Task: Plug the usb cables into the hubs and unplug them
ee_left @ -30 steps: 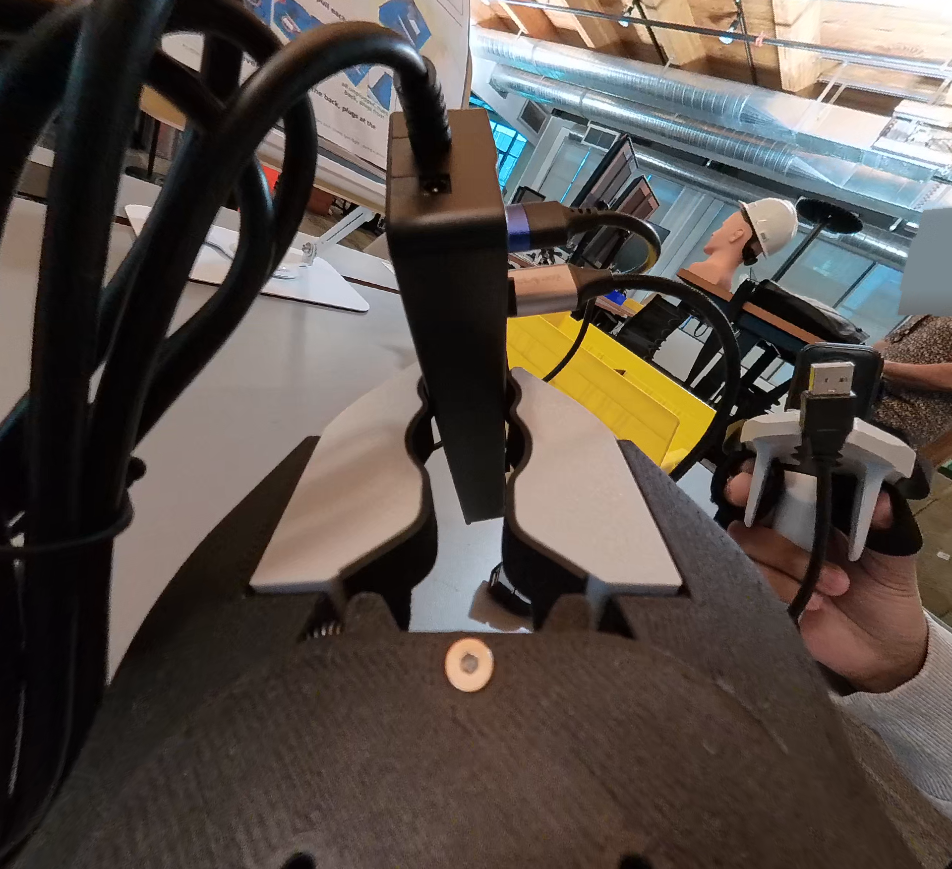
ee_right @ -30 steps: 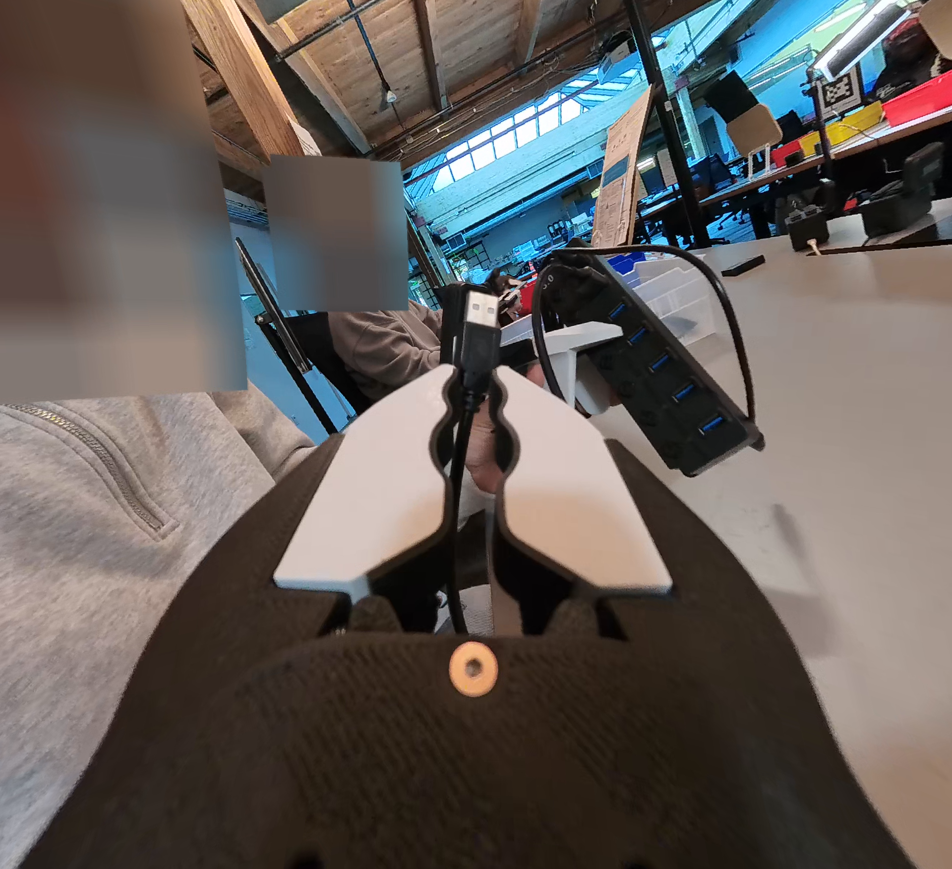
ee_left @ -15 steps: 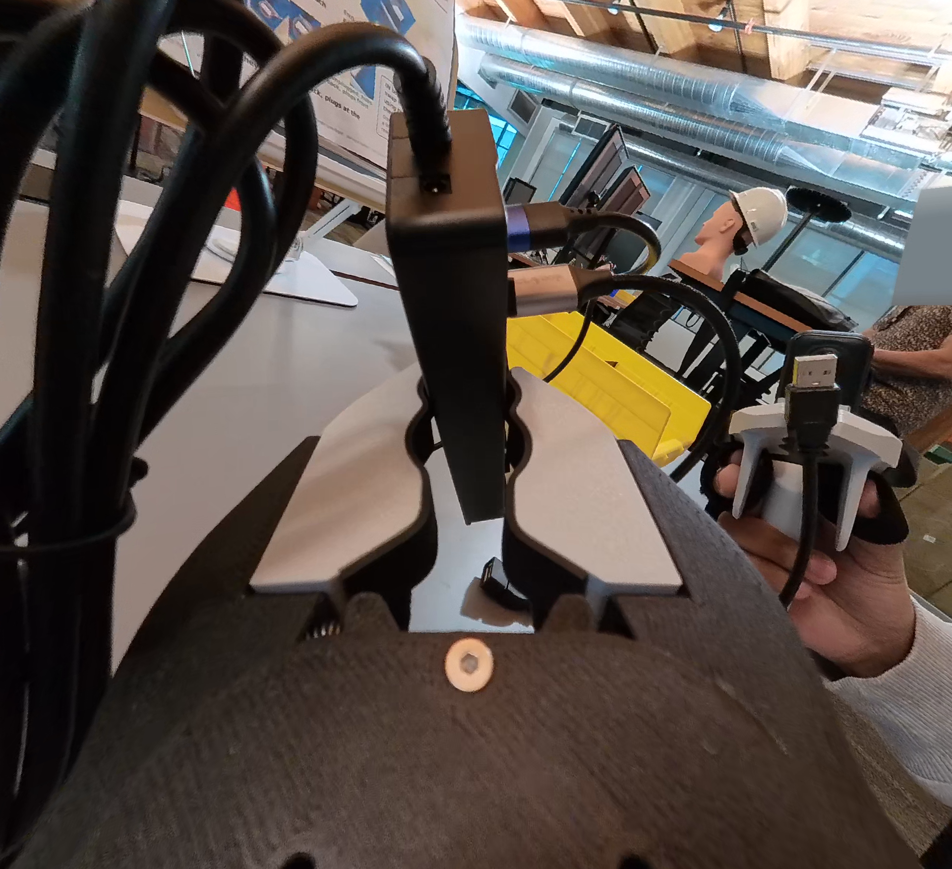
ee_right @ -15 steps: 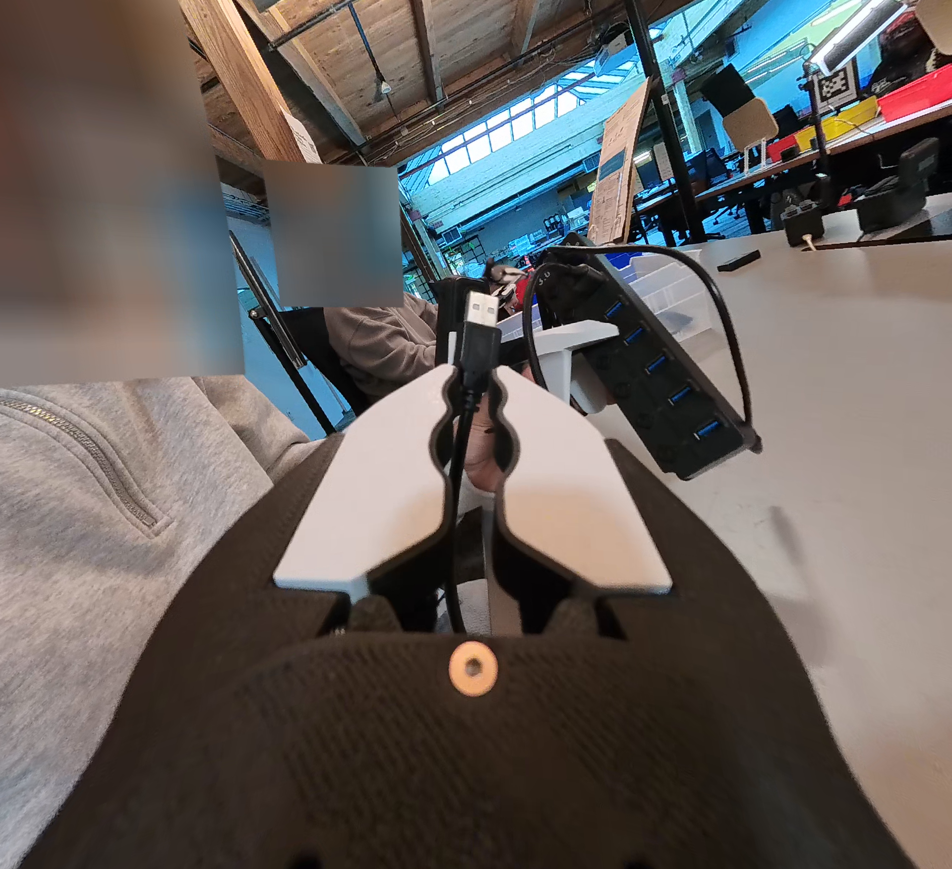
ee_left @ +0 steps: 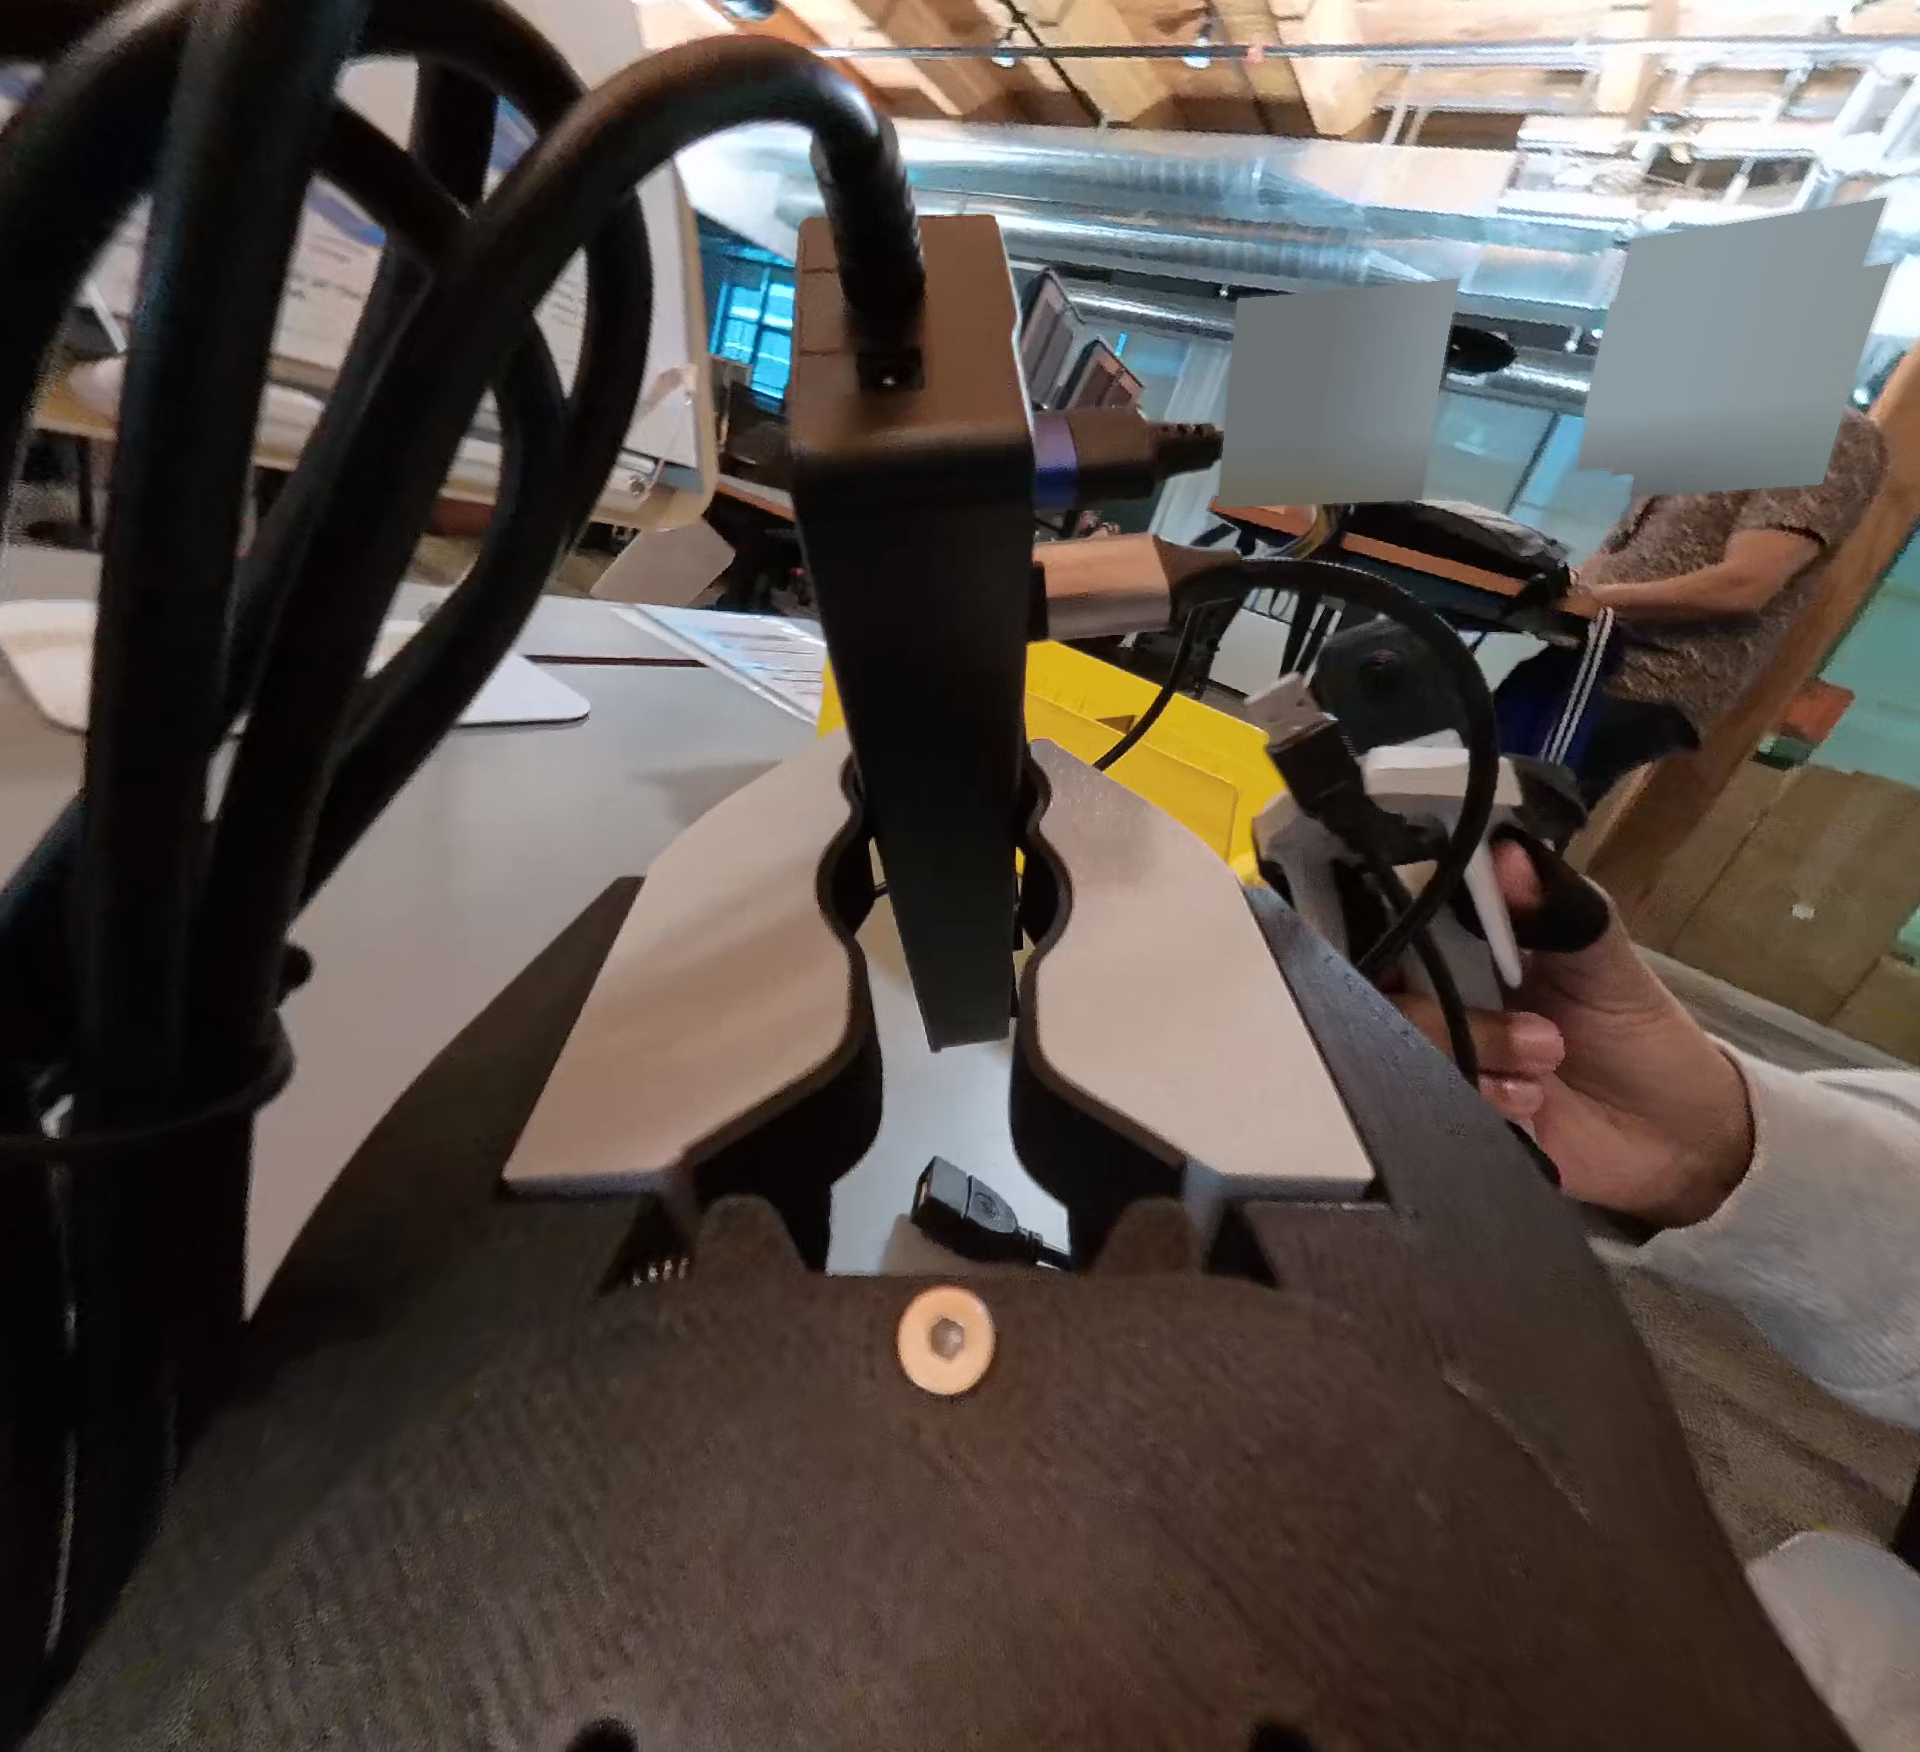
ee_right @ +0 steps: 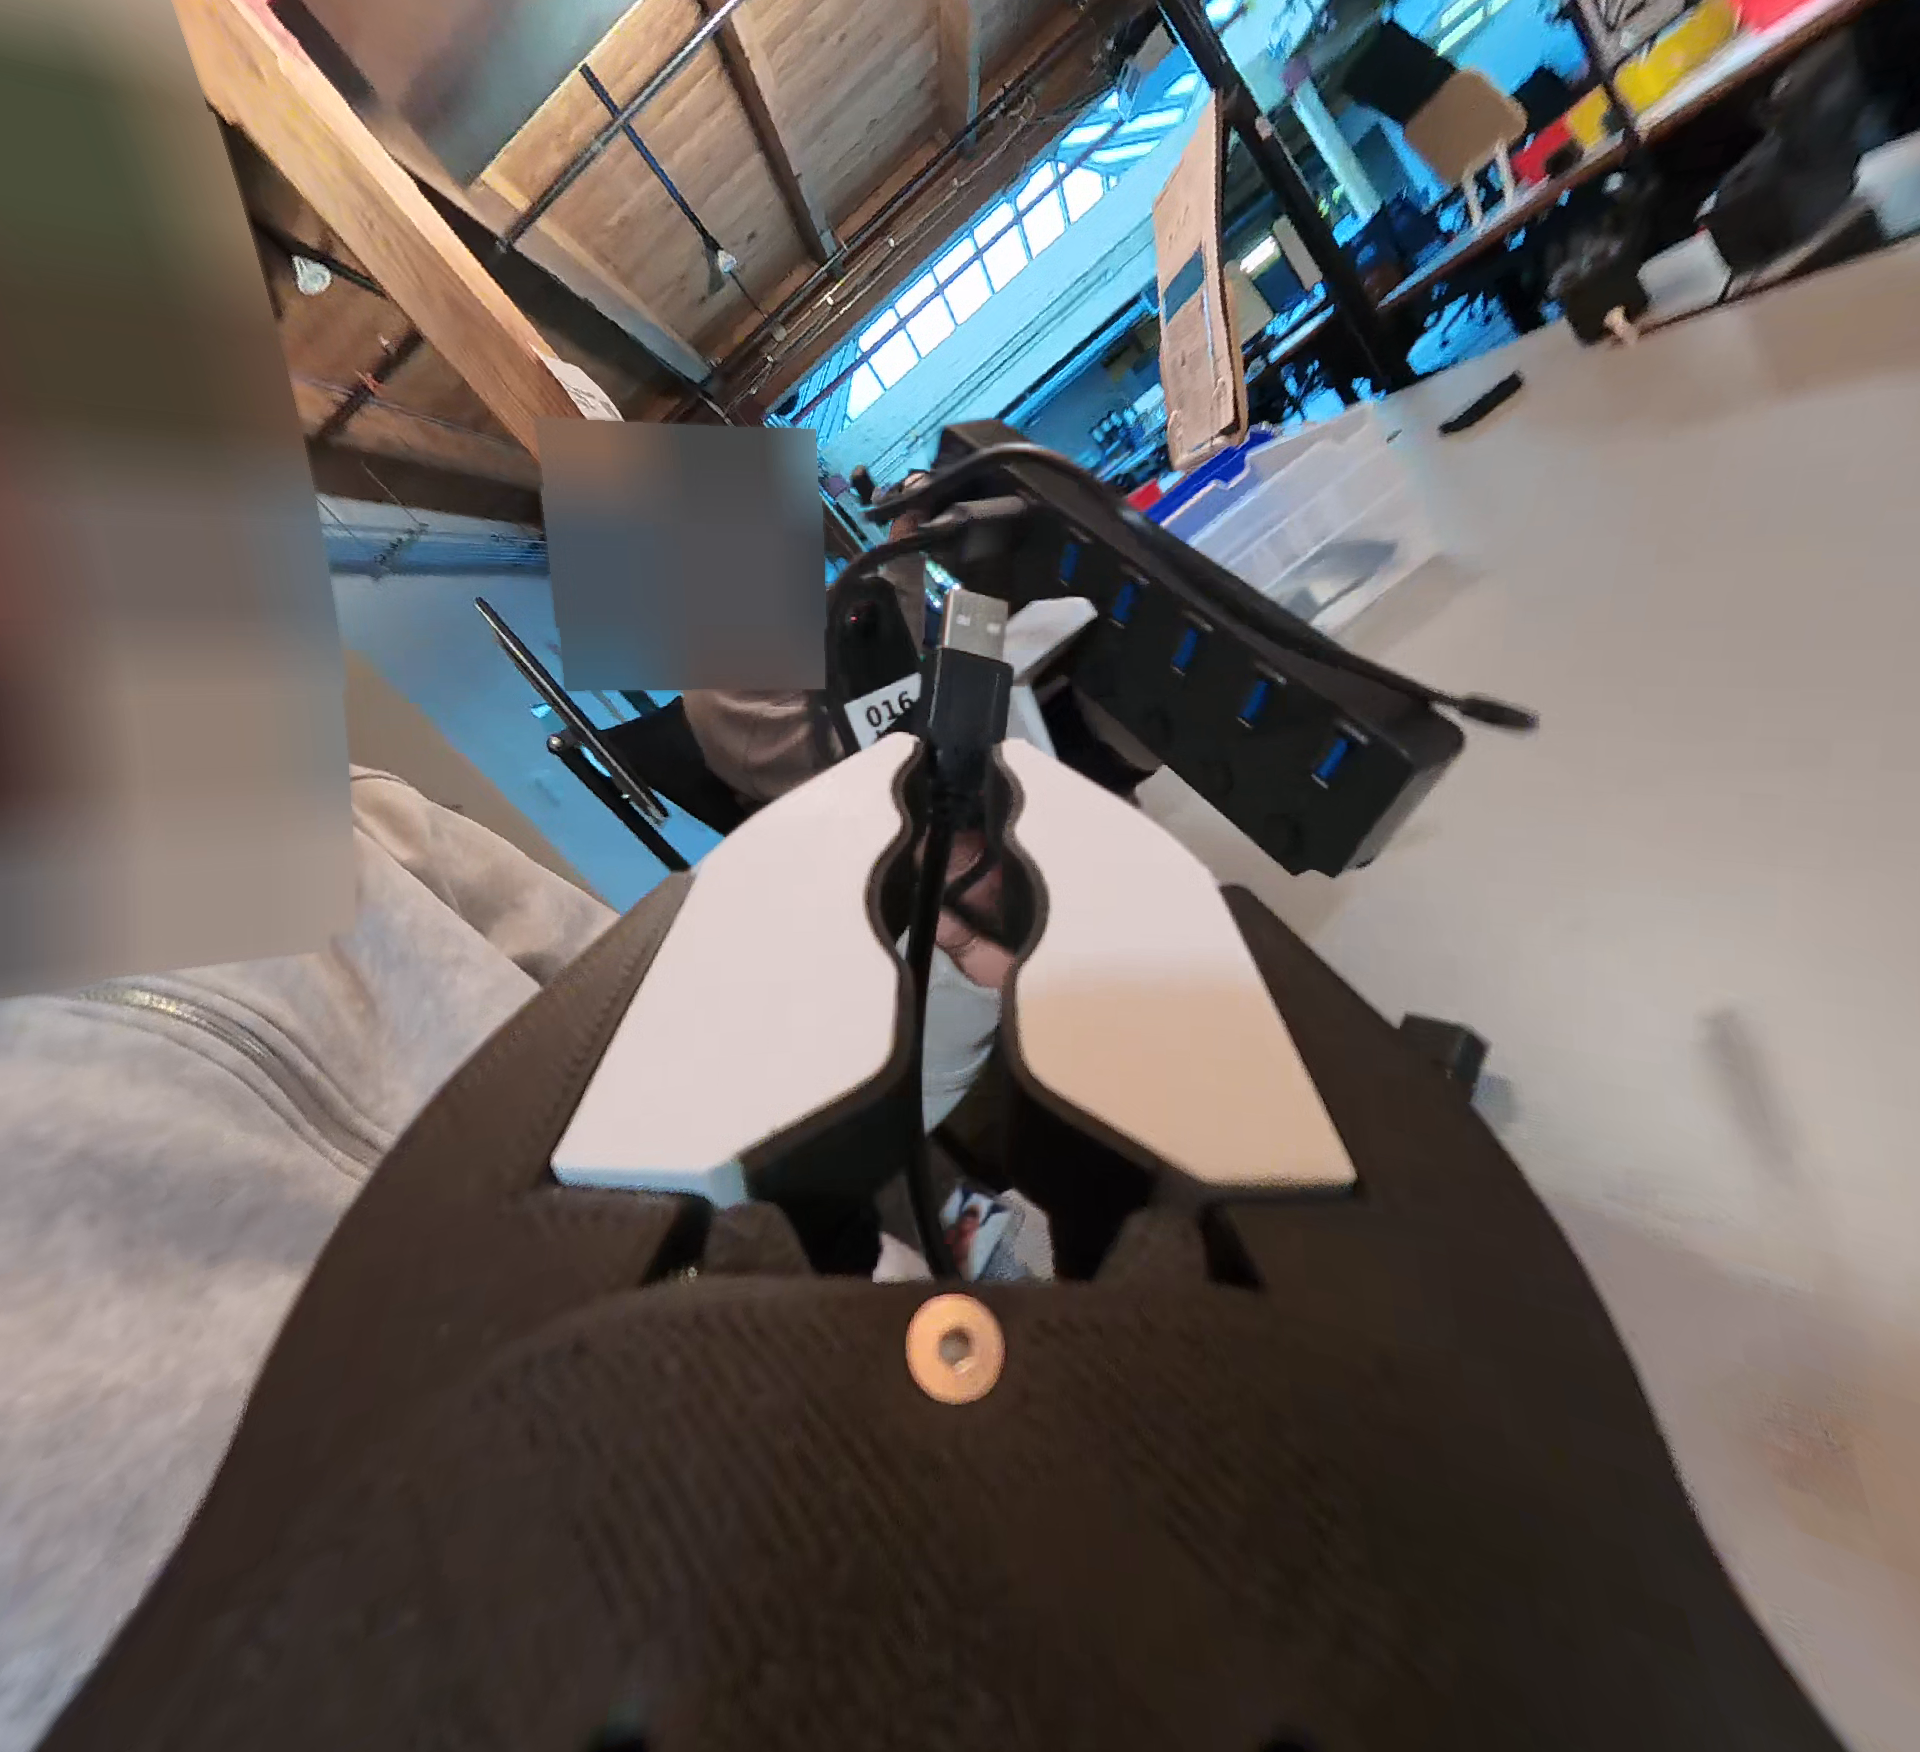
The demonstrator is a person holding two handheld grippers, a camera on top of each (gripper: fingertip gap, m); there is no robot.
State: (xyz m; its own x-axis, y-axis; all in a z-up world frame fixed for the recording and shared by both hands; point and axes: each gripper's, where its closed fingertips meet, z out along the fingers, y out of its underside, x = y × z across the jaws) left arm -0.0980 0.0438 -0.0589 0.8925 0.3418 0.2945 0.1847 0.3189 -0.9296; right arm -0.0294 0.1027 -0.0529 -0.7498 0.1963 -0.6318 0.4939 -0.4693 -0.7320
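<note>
My left tool (ee_left: 940, 829) is clamped on the black USB hub (ee_left: 914, 622), held upright above the grey counter (ee_left: 468, 850); two plugs (ee_left: 1101, 455) sit in its side ports and a thick black cable (ee_left: 582, 175) leaves its top. My right tool (ee_right: 961, 767) is clamped on a black USB cable (ee_right: 966, 694), metal plug pointing toward the hub's blue ports (ee_right: 1257, 700). A white numbered sticker (ee_right: 891, 713) shows behind; I leave its digits unquoted.

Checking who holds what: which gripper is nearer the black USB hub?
Left. The left gripper is clamped on the USB hub itself; the right gripper, shut on a USB plug, sits apart beside the hub's port side.
</note>
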